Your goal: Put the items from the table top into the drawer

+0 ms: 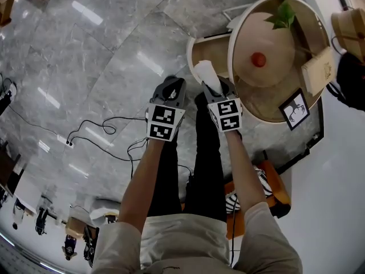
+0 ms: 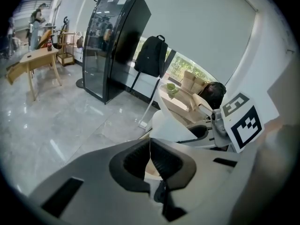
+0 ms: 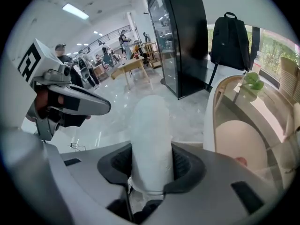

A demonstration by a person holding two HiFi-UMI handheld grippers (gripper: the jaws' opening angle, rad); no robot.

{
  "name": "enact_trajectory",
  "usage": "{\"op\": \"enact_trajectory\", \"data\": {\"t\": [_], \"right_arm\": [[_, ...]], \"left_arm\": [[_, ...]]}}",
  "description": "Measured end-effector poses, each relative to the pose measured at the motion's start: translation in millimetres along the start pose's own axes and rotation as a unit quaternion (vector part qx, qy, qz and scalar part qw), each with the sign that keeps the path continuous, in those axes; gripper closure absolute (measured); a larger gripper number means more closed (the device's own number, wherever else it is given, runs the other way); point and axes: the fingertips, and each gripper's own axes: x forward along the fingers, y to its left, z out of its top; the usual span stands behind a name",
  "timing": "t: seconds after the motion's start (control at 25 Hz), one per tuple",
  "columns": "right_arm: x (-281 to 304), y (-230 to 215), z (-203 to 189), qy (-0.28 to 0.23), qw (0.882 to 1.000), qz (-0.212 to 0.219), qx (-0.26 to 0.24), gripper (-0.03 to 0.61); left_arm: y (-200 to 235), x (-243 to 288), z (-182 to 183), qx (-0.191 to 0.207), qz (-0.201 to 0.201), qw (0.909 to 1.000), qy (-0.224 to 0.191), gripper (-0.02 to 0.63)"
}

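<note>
My right gripper [image 1: 218, 90] is shut on a white roll [image 1: 206, 75], which sticks up between its pads [image 3: 150, 139]. It hangs beside the round glass-topped table [image 1: 232, 44], just below an open drawer [image 1: 212, 51] with a bare tan inside. My left gripper [image 1: 171, 88] is next to it on the left, over the floor. Its jaws meet with nothing between them [image 2: 150, 156]. On the table are a red ball [image 1: 258, 59] on a beige dome, a green plant [image 1: 283, 15], a wooden box [image 1: 317, 68] and a framed picture [image 1: 295, 108].
Cables [image 1: 97, 129] trail over the grey marble floor to the left. An orange stool [image 1: 272, 188] with a striped item stands by my right side. A black backpack [image 3: 229, 36] and a dark cabinet [image 3: 185, 36] stand beyond the table.
</note>
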Motion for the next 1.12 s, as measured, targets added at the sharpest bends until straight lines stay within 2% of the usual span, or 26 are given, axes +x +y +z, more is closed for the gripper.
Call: {"op": "enact_trajectory", "data": {"t": [0.16,0.32,0.52,0.6,0.84,1.0,1.12], "right_arm": [[41.3,-0.8,-22.4,0.001,1.0,-0.012,0.018,0.391],[92.1,-17.3,-65.7,0.003,0.998,-0.043,0.04,0.39],[152.7,-48.3,-118.9,0.002,0.996,-0.073,0.048,0.39],[174.0,-62.5,-134.5,-0.003,0.995,-0.084,0.06,0.39],[219.6,-99.3,-162.2,0.002,0.991,-0.106,0.08,0.39],[240.7,-106.1,-170.6,0.018,0.992,-0.094,0.084,0.383],[238.3,-104.4,-171.7,0.035,0.992,-0.09,0.081,0.325]], "left_arm": [[14.4,21.3,-23.6,-0.011,-0.001,0.9999,-0.003,0.593],[27.2,64.0,-60.2,-0.01,-0.011,0.9999,0.002,0.592],[45.2,132.6,-115.1,0.055,-0.041,0.9973,0.028,0.592],[57.6,151.5,-130.9,0.067,-0.043,0.9962,0.034,0.592],[68.4,183.1,-153.9,0.06,-0.07,0.9954,0.027,0.592],[84.6,192.2,-166.6,0.059,-0.054,0.9956,0.048,0.594],[83.5,185.5,-164.7,0.046,-0.051,0.9965,0.047,0.594]]}}
